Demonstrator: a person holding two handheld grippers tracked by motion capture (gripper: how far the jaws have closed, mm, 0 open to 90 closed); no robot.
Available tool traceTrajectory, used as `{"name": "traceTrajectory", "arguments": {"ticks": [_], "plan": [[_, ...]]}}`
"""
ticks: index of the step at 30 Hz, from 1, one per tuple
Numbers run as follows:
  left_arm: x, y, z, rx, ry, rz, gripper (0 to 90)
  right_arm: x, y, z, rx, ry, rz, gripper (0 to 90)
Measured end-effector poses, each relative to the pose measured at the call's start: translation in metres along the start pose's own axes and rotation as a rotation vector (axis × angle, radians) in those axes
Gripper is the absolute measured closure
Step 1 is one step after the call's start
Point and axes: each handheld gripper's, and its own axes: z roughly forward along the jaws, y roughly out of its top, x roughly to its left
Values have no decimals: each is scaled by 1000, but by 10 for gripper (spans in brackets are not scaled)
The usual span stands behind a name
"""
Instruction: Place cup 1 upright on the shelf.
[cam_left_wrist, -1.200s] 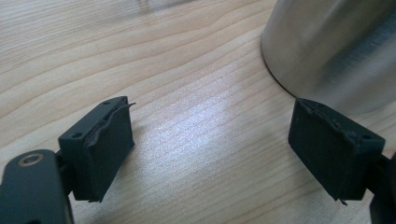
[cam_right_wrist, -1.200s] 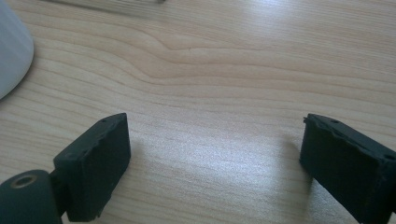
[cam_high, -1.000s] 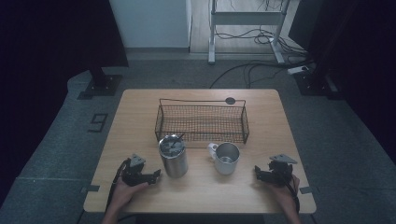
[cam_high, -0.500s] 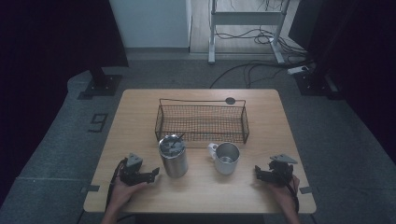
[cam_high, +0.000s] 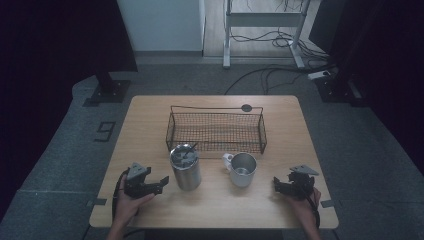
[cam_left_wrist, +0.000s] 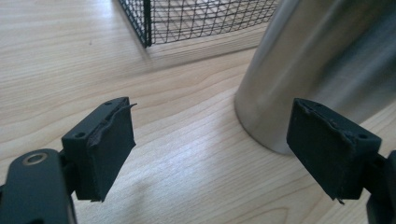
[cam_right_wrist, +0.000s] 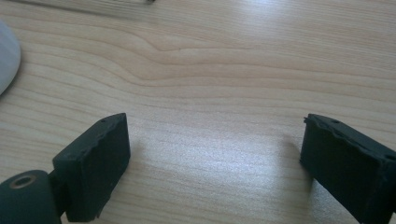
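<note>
The left gripper (cam_high: 161, 183) sits near the desk's (cam_high: 150, 117) front left corner, its jaws spread wide with nothing between them; the frames show them apart, and they have just been narrowing a little. In the left gripper view the pads (cam_left_wrist: 105, 144) frame bare wood, and the steel tumbler (cam_left_wrist: 317, 65) stands just beyond the right-hand pad, apart from it; its top is cut off by the frame. From above, the tumbler (cam_high: 185, 166) stands upright toward the front edge, left of centre, with something dark in its mouth that is too small to make out.

The right gripper (cam_high: 276, 185) rests near the front right corner, jaws likewise open and empty over bare desk in its own view (cam_right_wrist: 215, 163), where a pale curved edge (cam_right_wrist: 7, 58) is cut off at the left.

One metal mug (cam_high: 242, 169) stands just right of the tumbler, one wire basket (cam_high: 216, 131) behind both, and one small dark disc (cam_high: 246, 107) near the far edge.
</note>
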Motion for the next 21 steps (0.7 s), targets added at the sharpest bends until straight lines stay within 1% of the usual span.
{"name": "traceTrajectory", "arguments": {"ticks": [3, 6, 9, 13, 16, 18, 21], "plan": [[-2, 1, -2, -10, -6, 2, 153, 0, 0, 0, 0, -1, 1, 80], [-5, 4, -6, -24, -22, 17, 153, 0, 0, 0, 0, -1, 1, 81], [-10, 8, -10, -33, -34, 39, 152, 0, 0, 0, -1, -1, 1, 82], [-18, 12, -14, -44, -53, 52, 148, 0, 0, 0, -1, -2, 2, 83], [-21, 14, -16, -49, -62, 50, 146, 0, 0, 0, 0, -4, 2, 86], [-22, 15, -16, -43, -66, 45, 146, 0, 0, 0, -1, -5, 3, 86], [-25, 17, -18, -39, -78, 50, 146, 0, 0, 0, -1, -5, 3, 87]]}}
